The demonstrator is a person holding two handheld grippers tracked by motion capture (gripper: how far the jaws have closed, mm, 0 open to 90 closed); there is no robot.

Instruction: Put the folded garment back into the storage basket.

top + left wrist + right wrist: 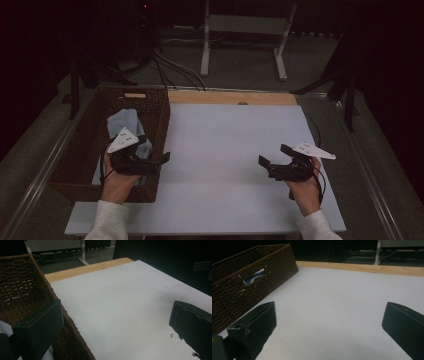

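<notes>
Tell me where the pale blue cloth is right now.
In the high view the pale blue cloth lies inside the dark brown wicker basket at the table's left side, just beyond the left gripper.

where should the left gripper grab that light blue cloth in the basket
Grip a raised fold of the crumpled light blue cloth, coming straight down from above. The tall walls of the brown woven wicker basket block a sideways approach, and the left gripper, jaws open, already hovers over its right wall.
</notes>
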